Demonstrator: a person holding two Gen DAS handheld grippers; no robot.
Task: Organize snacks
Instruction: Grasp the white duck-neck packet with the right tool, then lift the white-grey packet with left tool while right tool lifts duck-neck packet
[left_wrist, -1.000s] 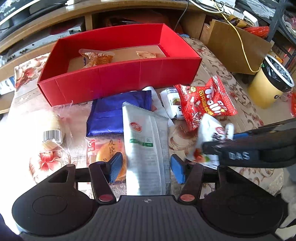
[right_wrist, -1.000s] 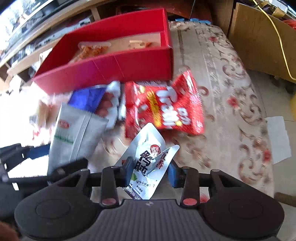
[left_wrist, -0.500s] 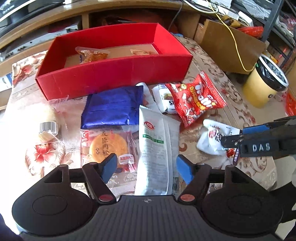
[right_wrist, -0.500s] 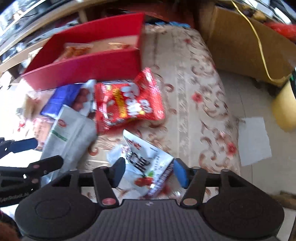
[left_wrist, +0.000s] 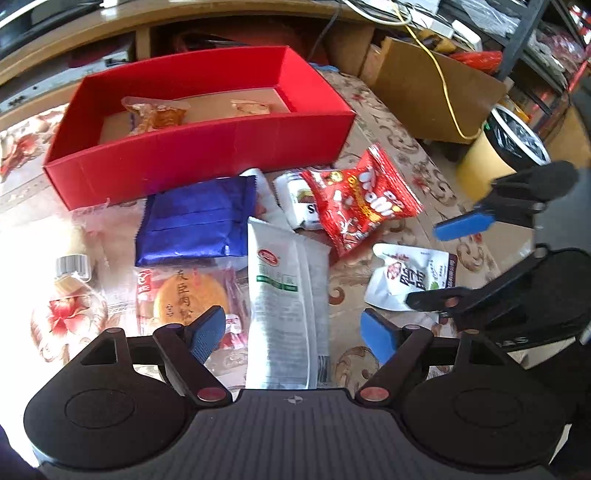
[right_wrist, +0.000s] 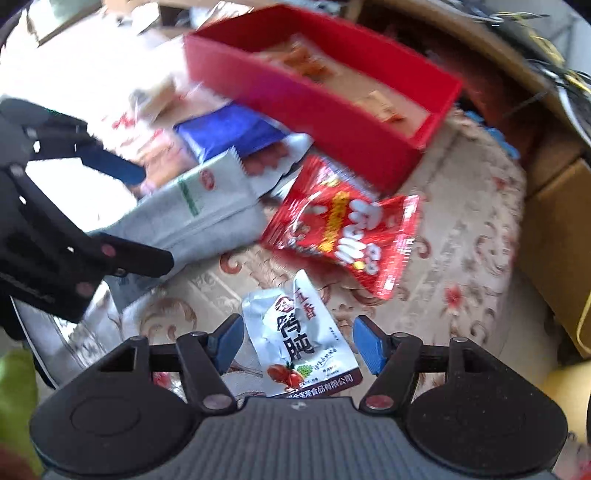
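A red box (left_wrist: 207, 155) with two snacks inside stands at the back of the table; it also shows in the right wrist view (right_wrist: 332, 122). In front of it lie a blue packet (left_wrist: 195, 221), a long silver pouch (left_wrist: 284, 306), a red candy bag (left_wrist: 362, 203), a round cake in clear wrap (left_wrist: 188, 299) and a small white pouch (left_wrist: 410, 277). My left gripper (left_wrist: 295, 332) is open, its jaws on either side of the silver pouch's near end. My right gripper (right_wrist: 299, 341) is open, its jaws on either side of the white pouch (right_wrist: 299, 339), which lies on the table.
A floral cloth (right_wrist: 461, 266) covers the table. A wrapped bun (left_wrist: 74, 266) lies at the left. A cardboard box (left_wrist: 432, 88) and a yellow bin (left_wrist: 506, 147) stand off the table's right edge. A wooden shelf runs behind the red box.
Both grippers have opened: the left let go of the silver pouch, the right let go of the white pouch, which now lies on the table. The right gripper swung round.
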